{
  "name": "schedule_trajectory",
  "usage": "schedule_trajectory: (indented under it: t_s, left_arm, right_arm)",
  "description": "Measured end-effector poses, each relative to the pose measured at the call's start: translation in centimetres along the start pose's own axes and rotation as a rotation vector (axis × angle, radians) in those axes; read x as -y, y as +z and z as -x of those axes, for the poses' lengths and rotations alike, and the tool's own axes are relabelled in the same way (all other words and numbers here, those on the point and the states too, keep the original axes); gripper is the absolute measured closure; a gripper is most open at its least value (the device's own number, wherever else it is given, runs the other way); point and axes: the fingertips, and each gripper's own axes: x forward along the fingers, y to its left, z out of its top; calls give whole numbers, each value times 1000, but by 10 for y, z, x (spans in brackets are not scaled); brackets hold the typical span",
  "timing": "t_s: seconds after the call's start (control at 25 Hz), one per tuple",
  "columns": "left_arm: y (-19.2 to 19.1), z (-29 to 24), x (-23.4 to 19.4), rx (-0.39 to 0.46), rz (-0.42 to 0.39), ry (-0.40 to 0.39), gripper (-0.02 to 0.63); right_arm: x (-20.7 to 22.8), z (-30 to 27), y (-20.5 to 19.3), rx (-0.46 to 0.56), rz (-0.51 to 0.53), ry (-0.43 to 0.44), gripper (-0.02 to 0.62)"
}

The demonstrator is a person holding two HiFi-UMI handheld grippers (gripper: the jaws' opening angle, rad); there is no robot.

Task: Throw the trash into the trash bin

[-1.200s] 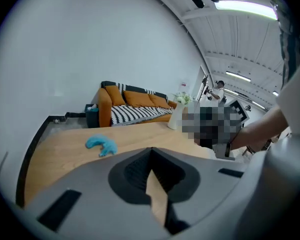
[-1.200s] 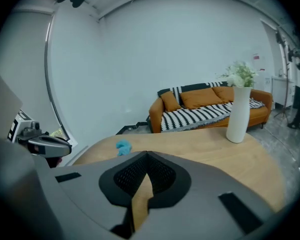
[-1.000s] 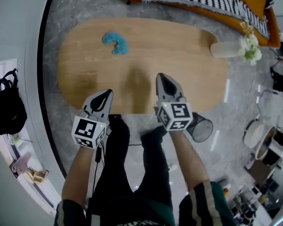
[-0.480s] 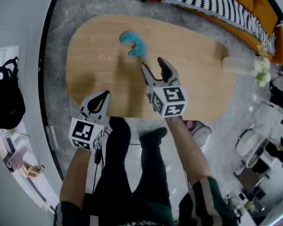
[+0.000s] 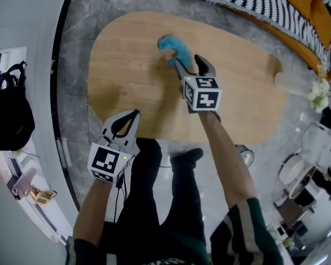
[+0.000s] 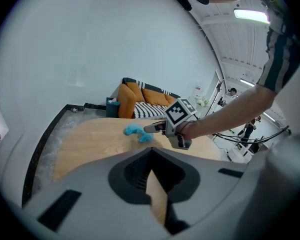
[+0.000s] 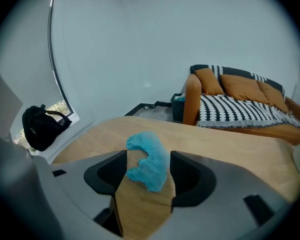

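The main risk is closing my right tongs (image 5: 191, 65) too early or too high. The crumpled blue wad of trash (image 5: 171, 43) looks soft and light, so I am judging that the tips could pinch only a loose edge, and it would slip out on the way to the bin. Coming in too low is the other danger: the tips would be scraping the wooden table (image 5: 127, 65) and shoving the wad ahead of them instead of taking it. It is also lying nearer my right jaw than my left, so an uneven close could flick it sideways.

My right tongs are opening, spread wide, with nothing pinched yet. In the right gripper view the wad is lying on the tabletop in the gap between the two jaws, its near end inside the gap and its far end curling out past the tips. It may be brushing the right jaw; I cannot tell for sure. From the head view, the tongs are reaching over the far half of the table with the tips just at the wad's near edge.

My left tongs (image 5: 131, 115) are pressed together and empty, hanging at the near edge of the table, well apart from the wad.

The wire trash bin (image 5: 246, 155) is sitting on the floor past the near edge, beside my right forearm.
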Motion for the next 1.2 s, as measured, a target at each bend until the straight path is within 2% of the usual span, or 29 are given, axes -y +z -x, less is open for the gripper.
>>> schedule_trajectory:
  t_s: [0.16,0.32,0.36,0.4,0.44,0.52,0.76,0.96,1.2]
  left_arm:
    - [-4,1,-1,-9,1,-16,609]
    - [-8,0,-5,-20,-1,-27,609]
    - [-7,0,-6,-20,3,-26,609]
    - [-7,0,-6,-20,5,-25,609]
    - [-7,-1,-6,-21,2,-24,608]
    - [-7,-1,-5,-24,-7,-25,609]
    - [-3,-6,6,-25,-36,-43,608]
    - [6,-15,25,-11,-66,-63,609]
    - [18,-29,67,-4,-68,-97,609]
  right_arm:
    - [10,-23,-14,-67,17,-50,347]
    - [8,-35,-23,-131,37,-54,350]
    - [7,-35,-24,-147,59,-59,384]
    - [6,-33,-25,-162,81,-66,482]
    - [5,-31,-26,-173,96,-69,542]
    - [3,-28,-27,-181,106,-54,566]
    - [3,-3,-9,-88,162,-40,589]
    - [5,35,6,-7,153,-28,589]
    - [31,92,15,76,127,-44,589]
